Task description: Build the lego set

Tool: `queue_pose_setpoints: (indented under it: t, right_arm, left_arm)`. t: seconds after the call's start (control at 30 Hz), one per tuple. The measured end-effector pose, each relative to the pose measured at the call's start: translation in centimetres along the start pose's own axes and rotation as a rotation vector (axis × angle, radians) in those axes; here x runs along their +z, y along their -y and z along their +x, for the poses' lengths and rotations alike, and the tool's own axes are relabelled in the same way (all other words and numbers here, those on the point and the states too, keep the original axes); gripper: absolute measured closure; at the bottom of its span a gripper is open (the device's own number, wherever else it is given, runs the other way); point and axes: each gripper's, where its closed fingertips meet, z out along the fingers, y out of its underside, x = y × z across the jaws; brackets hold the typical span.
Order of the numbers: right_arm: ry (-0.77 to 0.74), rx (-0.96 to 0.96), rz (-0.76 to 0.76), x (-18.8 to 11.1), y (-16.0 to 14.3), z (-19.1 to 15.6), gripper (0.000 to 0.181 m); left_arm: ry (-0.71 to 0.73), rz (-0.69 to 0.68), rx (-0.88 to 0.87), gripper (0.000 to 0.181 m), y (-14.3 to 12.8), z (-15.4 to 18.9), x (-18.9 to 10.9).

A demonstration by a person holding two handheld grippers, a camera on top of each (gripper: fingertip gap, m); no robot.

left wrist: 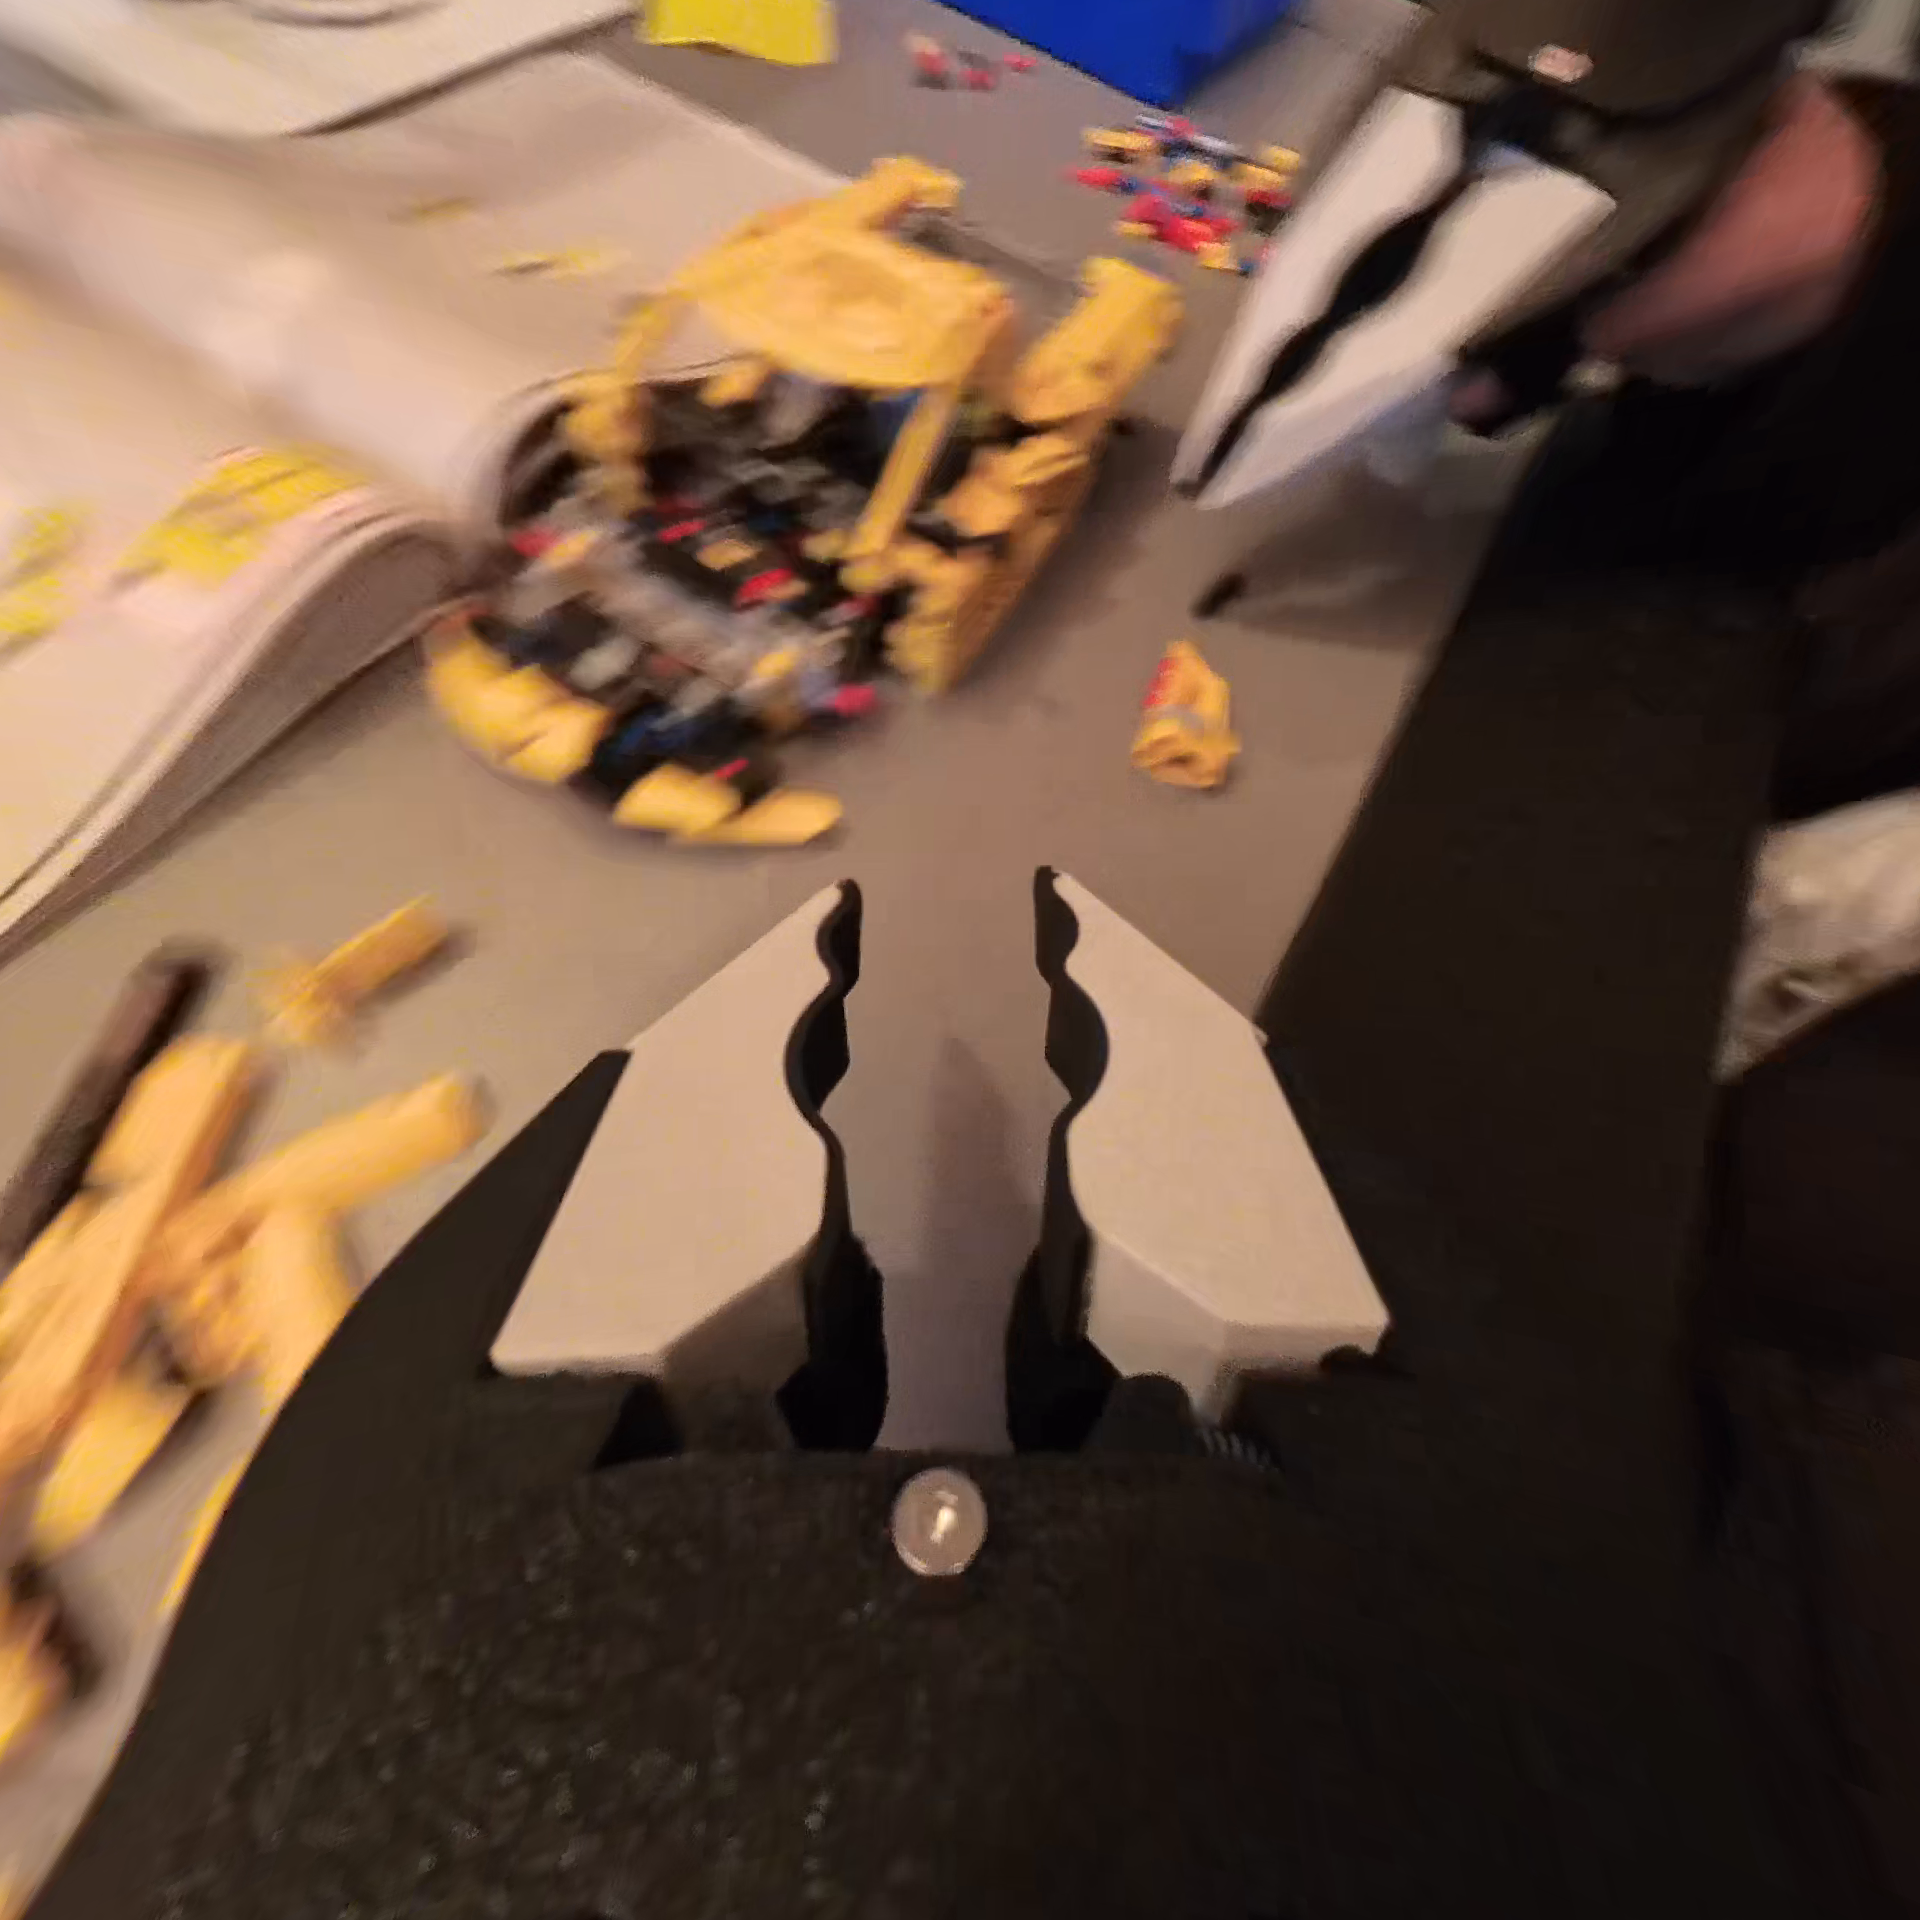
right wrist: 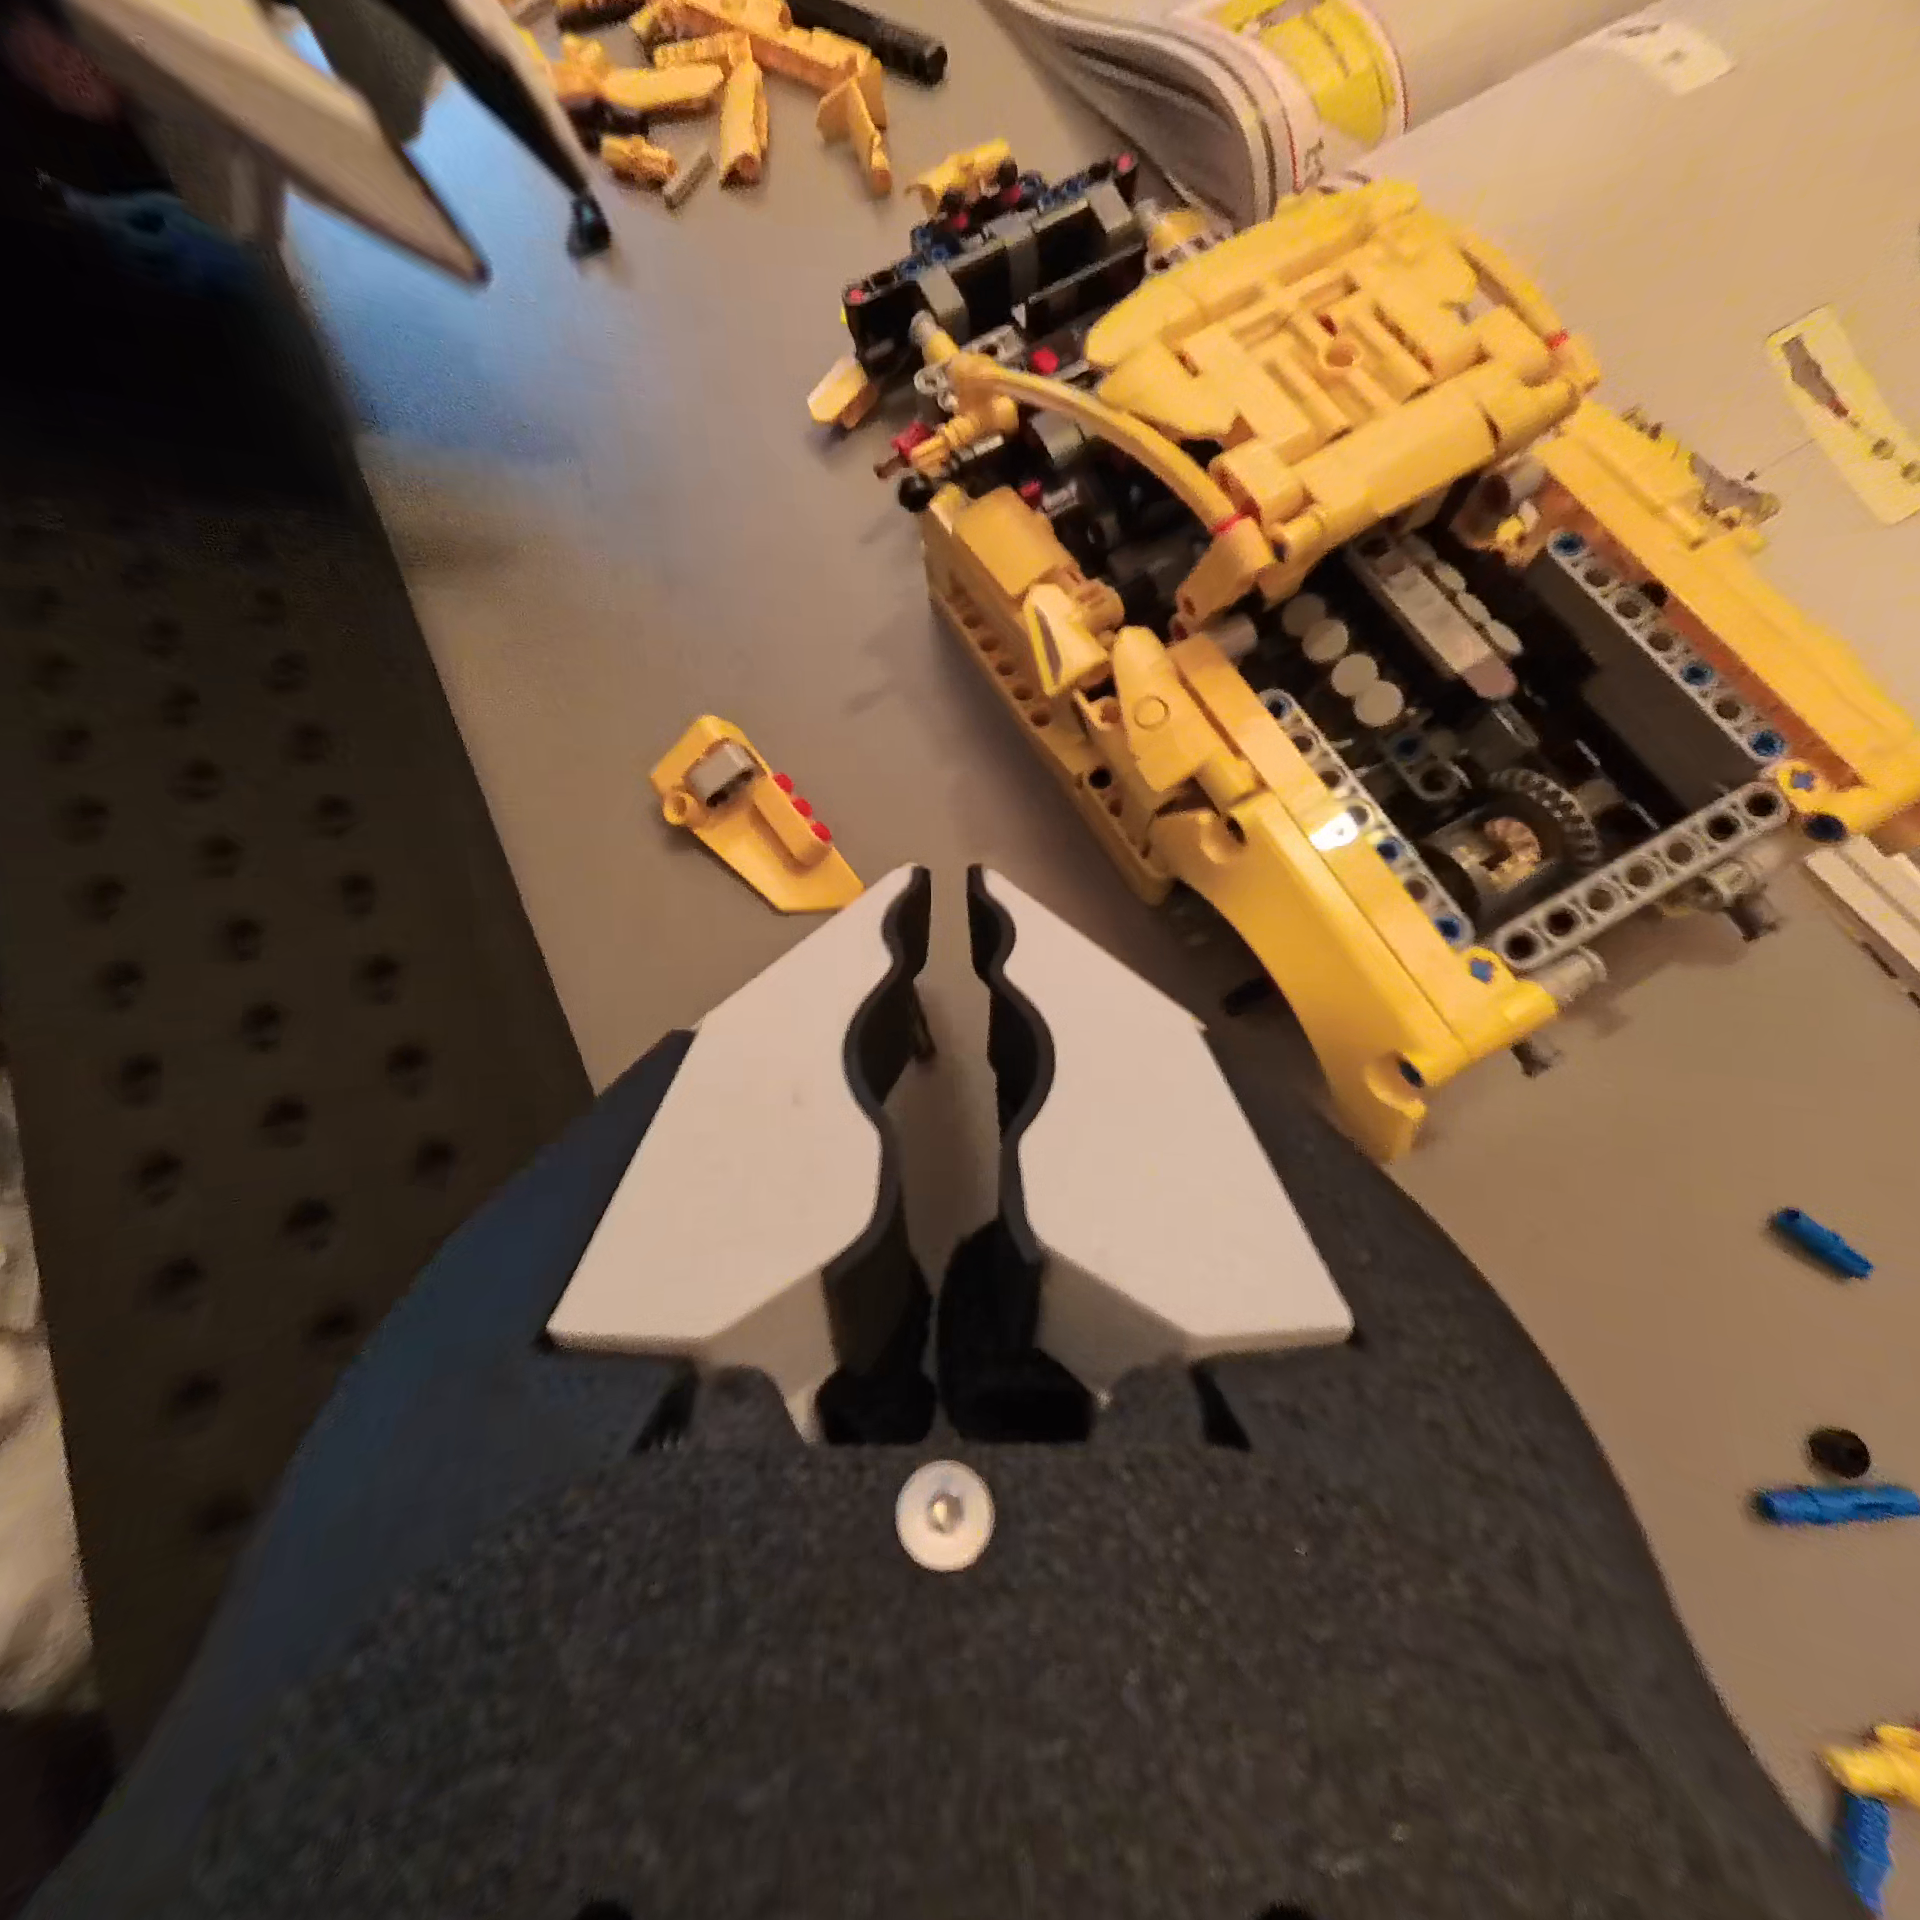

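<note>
A half-built yellow lego car (right wrist: 1351,623) with a black inner frame lies on the grey table (right wrist: 623,520); it also shows, blurred, in the left wrist view (left wrist: 810,499). A small yellow panel piece with red pins (right wrist: 753,816) lies just ahead and left of my right gripper (right wrist: 948,878); it also shows in the left wrist view (left wrist: 1184,717). The right gripper's jaws are almost together and nothing shows between the tips. A small dark piece (right wrist: 920,1029) shows through the gap; I cannot tell if it is held. My left gripper (left wrist: 948,888) is open and empty above bare table.
A pile of loose yellow pieces (right wrist: 727,94) lies beside the left gripper (right wrist: 530,255). An open instruction booklet (right wrist: 1278,94) lies behind the car. Blue pins (right wrist: 1823,1257) and a black round piece (right wrist: 1837,1449) lie at the right. A dark perforated surface (right wrist: 208,831) borders the table. Tip to tip, the grippers are about 15 cm apart. To the black round piece (right wrist: 1837,1449): right tips about 20 cm, left tips about 35 cm.
</note>
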Motion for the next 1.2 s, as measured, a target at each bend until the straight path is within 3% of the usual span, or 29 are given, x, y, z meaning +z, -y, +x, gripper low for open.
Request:
queue_pose_setpoints:
  t: [0.1, 0.17, 0.23, 0.4, 0.63, 0.7, 0.73, 0.9, 0.97, 1.1, 1.2]
  right_arm:
    - [0.006, -0.005, 0.067, 1.0, 1.3, -1.0, 0.175]
    - [0.042, 0.008, 0.099, 1.6, 2.3, -1.8, 0.175]
    - [0.069, 0.014, 0.107, 2.1, 2.9, -2.2, 0.175]
    - [0.050, -0.018, 0.087, 2.0, 3.1, -2.6, 0.175]
    - [0.041, 0.027, 0.115, 1.2, 3.1, -2.4, 0.176]
    - [0.052, 0.032, 0.138, 1.0, 3.9, -2.4, 0.177]
    - [0.059, 0.033, 0.147, 0.8, 4.4, -2.3, 0.176]
    - [0.129, 0.013, 0.229, 0.3, 8.6, -1.9, 0.171]
    - [0.145, -0.023, 0.257, 0.2, 10.6, -1.4, 0.171]
    - [0.161, -0.070, 0.286, 0.4, 12.8, -0.9, 0.172]
    - [0.205, -0.063, 0.290, 1.4, 12.8, -1.6, 0.172]
  left_arm:
    - [0.329, -0.005, -0.169, 0.149, -3.3, -6.9, -5.3]
    - [0.451, -0.018, -0.226, 0.149, -5.6, -9.7, -7.7]
    - [0.460, -0.043, -0.244, 0.149, -6.6, -10.7, -8.3]
    - [0.478, -0.201, -0.100, 0.156, -8.4, -11.2, -7.7]
    - [0.475, -0.262, -0.016, 0.167, -8.5, -10.9, -7.3]
    - [0.490, -0.245, -0.017, 0.167, -7.8, -11.1, -7.6]
    - [0.502, -0.224, -0.012, 0.179, -7.0, -11.2, -8.0]
    - [0.502, -0.007, 0.065, 0.181, 0.9, -11.0, -8.5]
    - [0.488, -0.007, 0.122, 0.181, 2.8, -11.0, -7.9]
    - [0.448, 0.032, 0.137, 0.181, 4.3, -10.7, -8.3]
    - [0.565, -0.044, 0.107, 0.181, 2.6, -12.7, -11.0]
